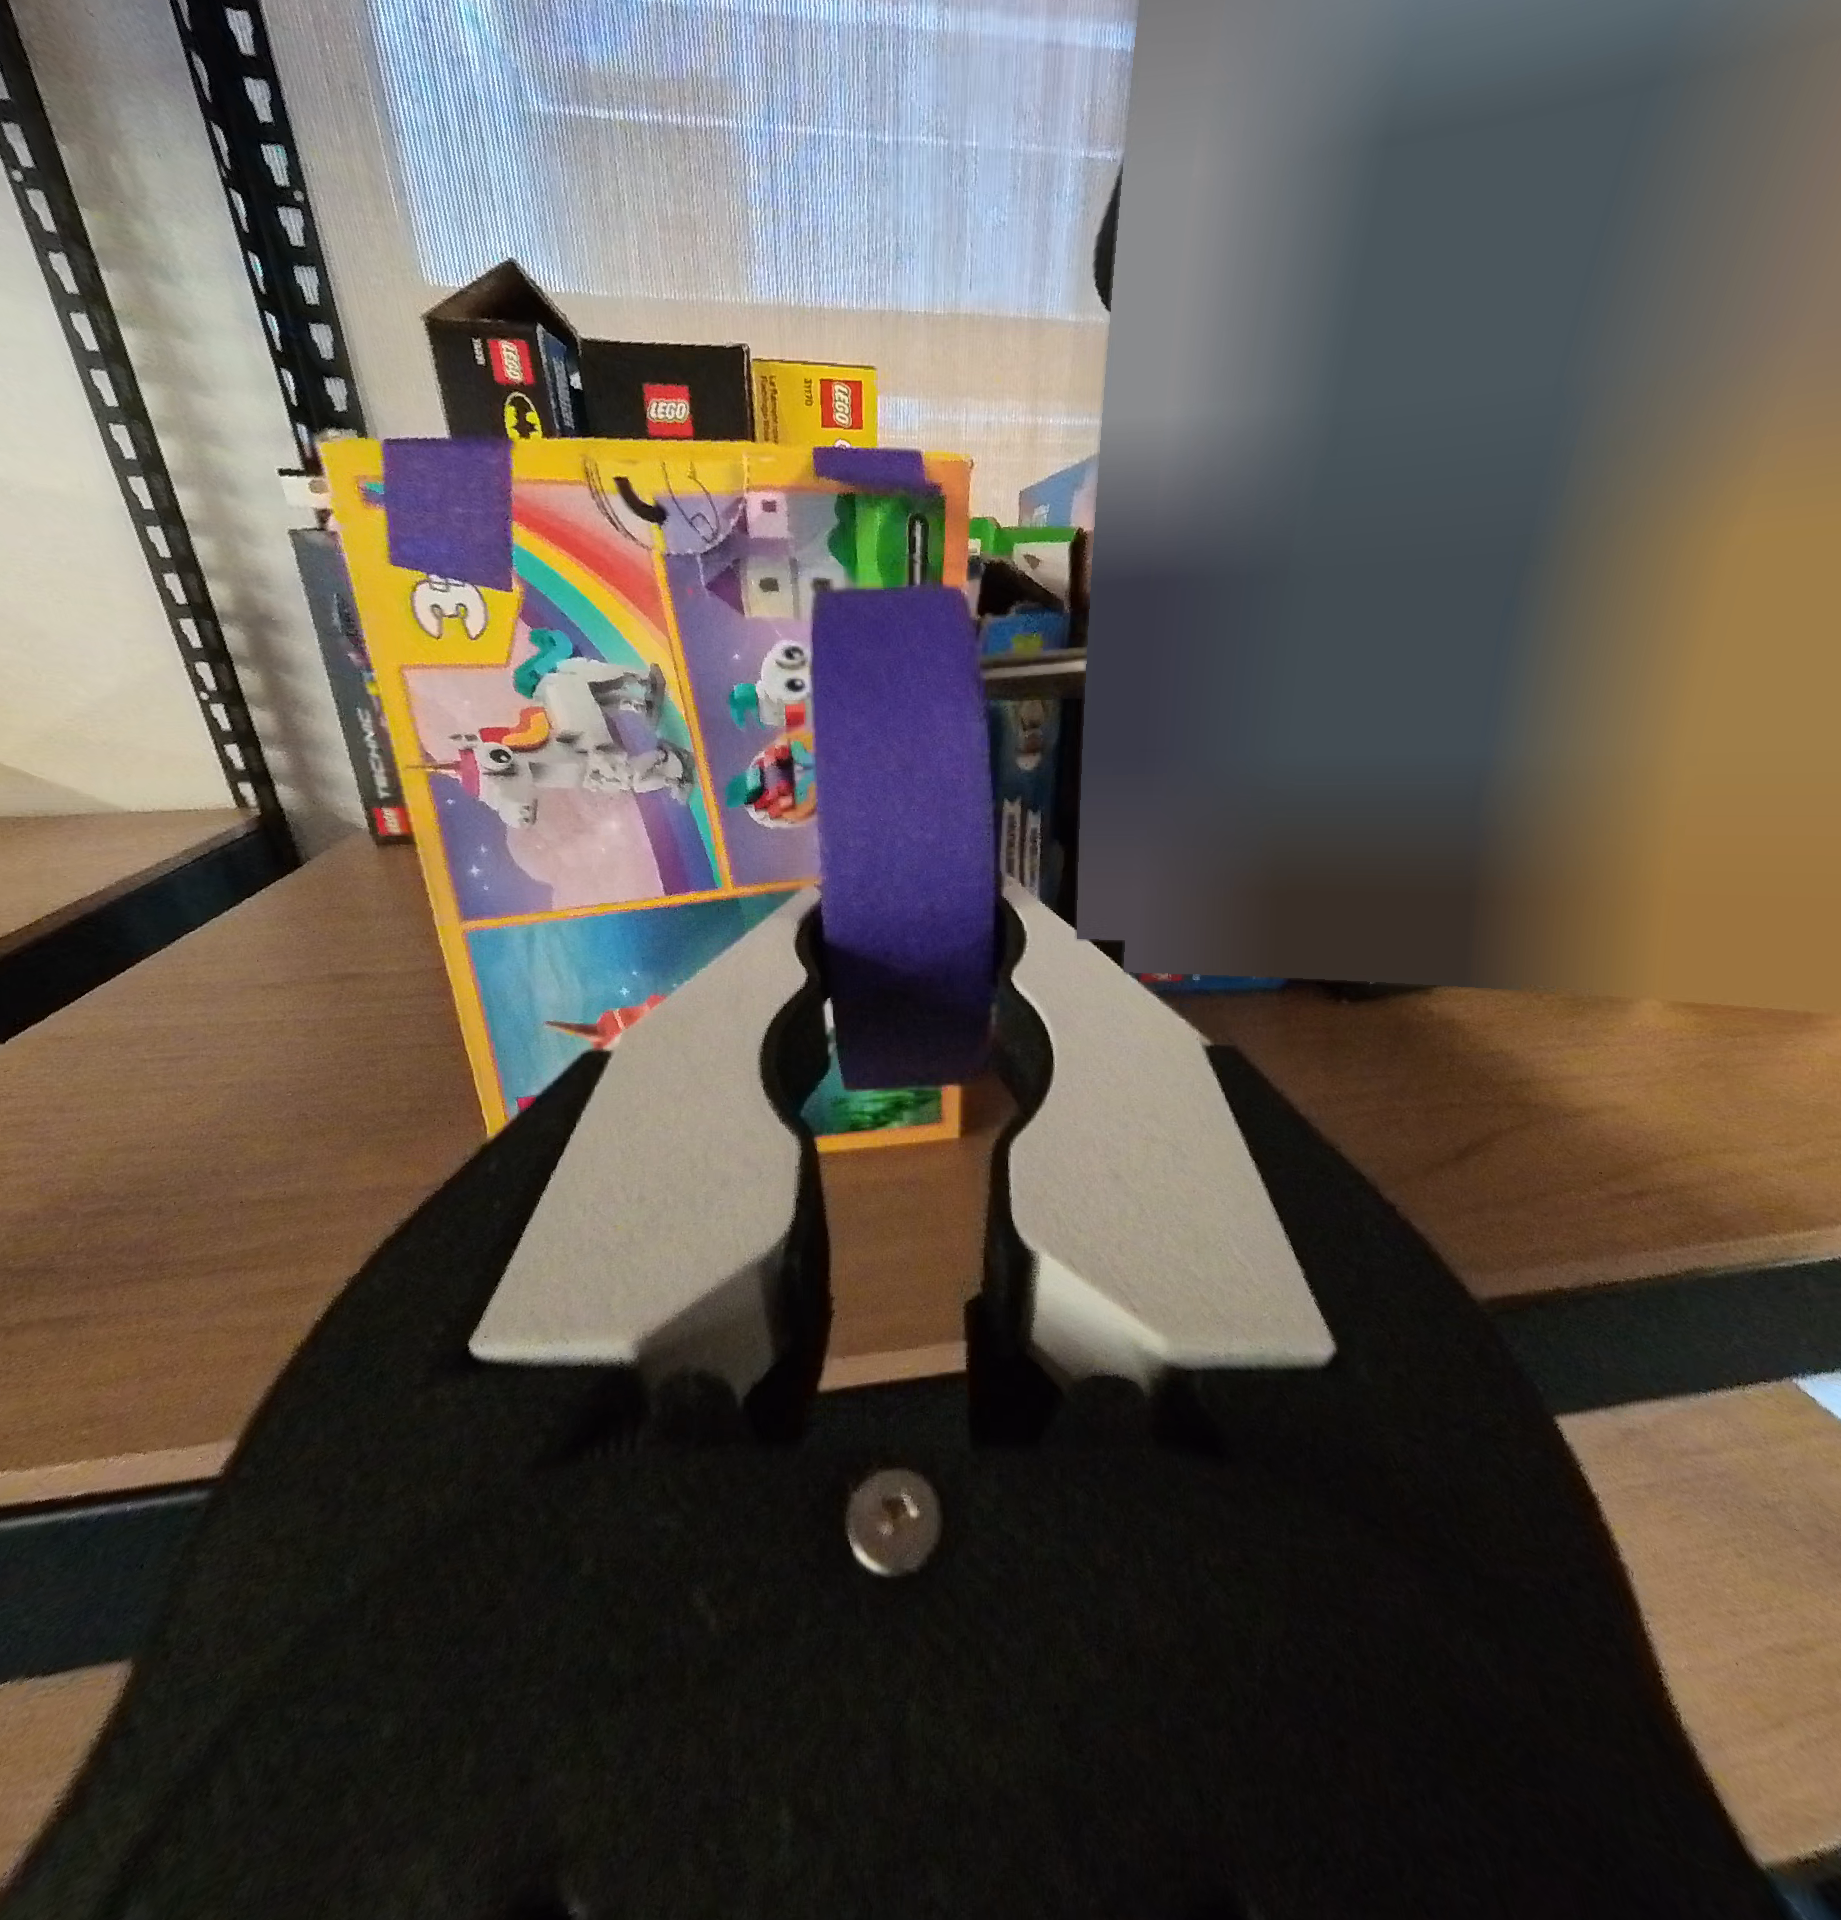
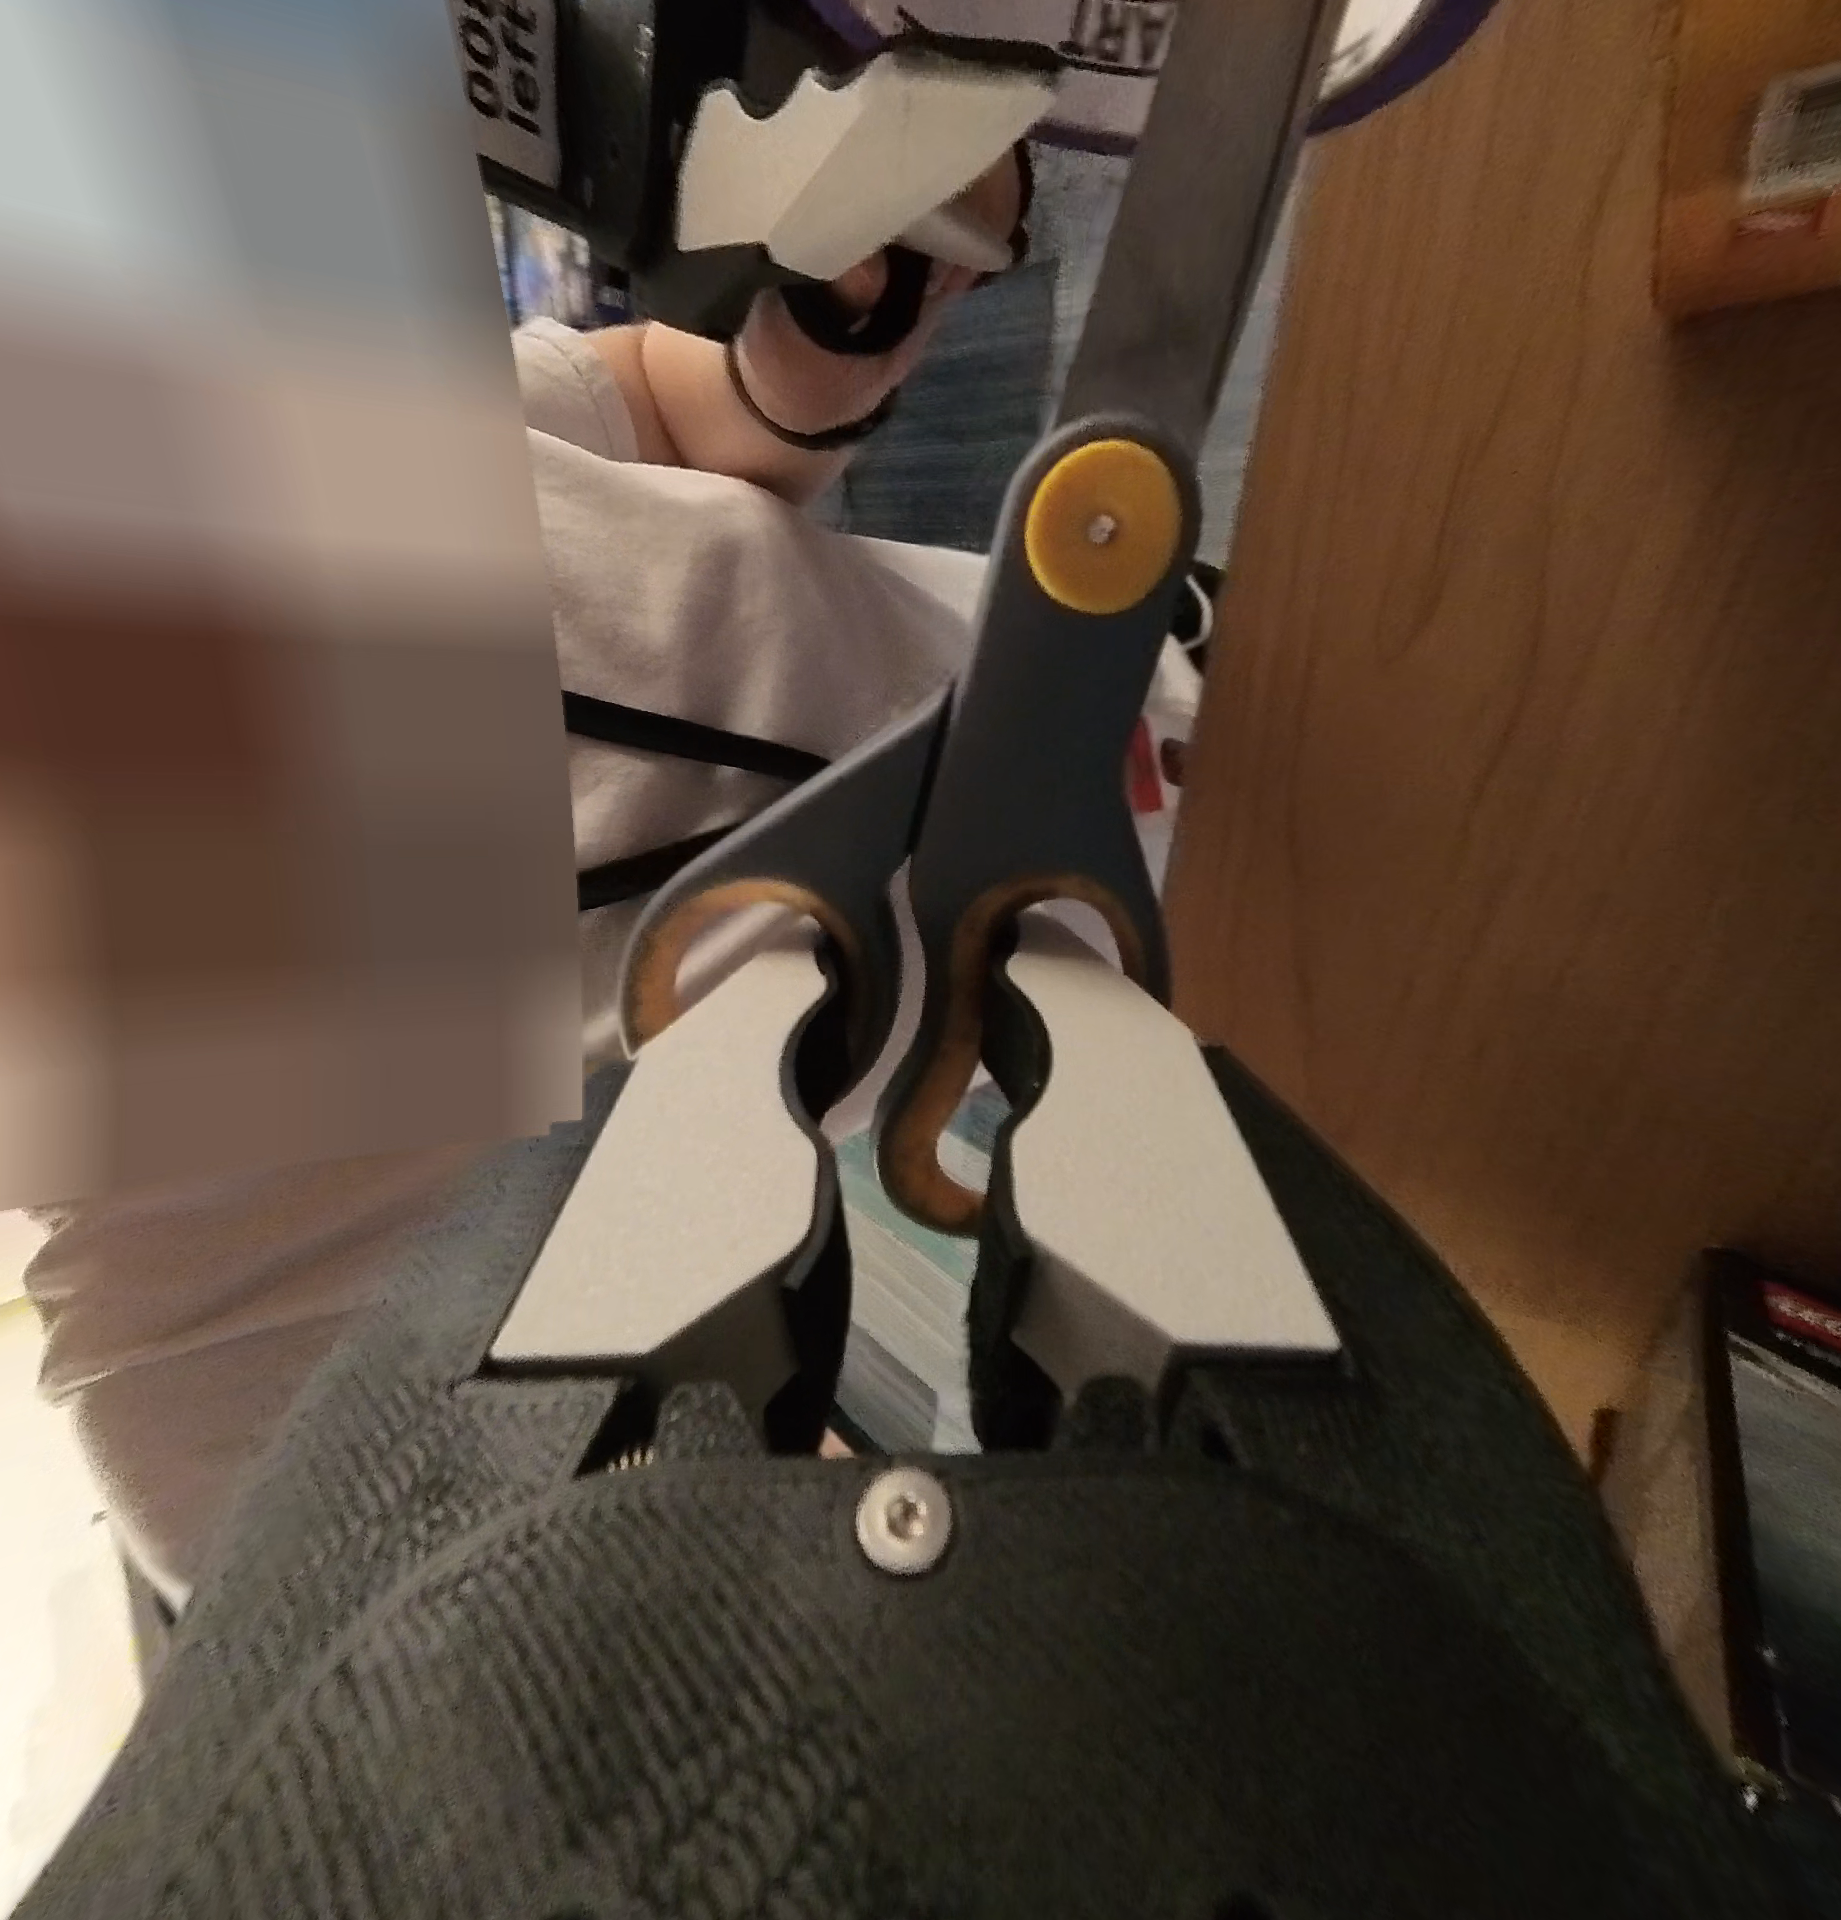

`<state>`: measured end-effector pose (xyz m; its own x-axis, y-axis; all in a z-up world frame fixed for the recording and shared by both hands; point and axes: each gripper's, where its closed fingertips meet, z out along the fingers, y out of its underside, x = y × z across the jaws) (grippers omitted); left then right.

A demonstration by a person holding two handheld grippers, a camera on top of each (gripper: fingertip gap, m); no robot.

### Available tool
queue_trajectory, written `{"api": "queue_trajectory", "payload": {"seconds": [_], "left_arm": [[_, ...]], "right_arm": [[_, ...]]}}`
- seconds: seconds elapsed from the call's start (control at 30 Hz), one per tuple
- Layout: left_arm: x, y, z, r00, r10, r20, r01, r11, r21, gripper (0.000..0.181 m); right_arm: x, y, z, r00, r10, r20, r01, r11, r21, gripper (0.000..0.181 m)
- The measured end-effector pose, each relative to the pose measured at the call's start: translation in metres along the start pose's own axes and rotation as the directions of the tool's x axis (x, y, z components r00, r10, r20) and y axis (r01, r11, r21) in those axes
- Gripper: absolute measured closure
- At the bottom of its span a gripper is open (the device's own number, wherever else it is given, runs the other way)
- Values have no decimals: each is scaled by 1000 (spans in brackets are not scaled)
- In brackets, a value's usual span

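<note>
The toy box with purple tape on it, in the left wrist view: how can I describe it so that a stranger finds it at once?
On the wooden shelf, before a row of dark and yellow boxes, one box stands upright, nearest the left tool, which holds a purple tape roll. This toy box has an orange-yellow border and a rainbow unicorn picture. Only it bears purple tape patches on its top corners.

Toy box (image 1: 625, 748) on wooden shelf (image 1: 220, 1195)
</note>
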<state>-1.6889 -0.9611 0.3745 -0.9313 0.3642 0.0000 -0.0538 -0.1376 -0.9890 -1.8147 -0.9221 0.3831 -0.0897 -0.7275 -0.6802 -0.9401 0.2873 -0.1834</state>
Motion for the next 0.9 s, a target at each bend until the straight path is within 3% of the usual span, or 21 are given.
{"api": "queue_trajectory", "payload": {"seconds": [0.13, 0.4, 0.5, 0.6, 0.73, 0.8, 0.9], "left_arm": [[9, 5, -15, 998, -25, -58, 25, 1000, -9, 157], [16, -7, -40, 986, -9, -168, 26, 995, 99, 158], [17, -11, -46, 975, 14, -223, 14, 992, 126, 158], [25, -2, -44, 938, -46, -344, 69, 996, 54, 157], [40, 17, -33, 827, -287, -483, 238, 958, -162, 157], [50, 23, -26, 728, -454, -514, 346, 890, -296, 158], [63, 28, -11, 555, -690, -464, 508, 723, -468, 158]], "right_arm": [[7, 16, 17, 995, -33, -95, 28, 998, -53, 162], [-34, 13, 46, 987, 25, 158, -52, 985, 166, 163], [-29, 17, 50, 987, 67, 143, -104, 958, 267, 163], [-16, 43, 59, 997, 74, 18, -76, 957, 279, 163], [20, 93, 71, 949, 207, -240, -157, 965, 211, 163], [36, 116, 74, 904, 256, -343, -209, 964, 166, 163], [59, 150, 67, 812, 243, -531, -246, 967, 67, 162]]}}
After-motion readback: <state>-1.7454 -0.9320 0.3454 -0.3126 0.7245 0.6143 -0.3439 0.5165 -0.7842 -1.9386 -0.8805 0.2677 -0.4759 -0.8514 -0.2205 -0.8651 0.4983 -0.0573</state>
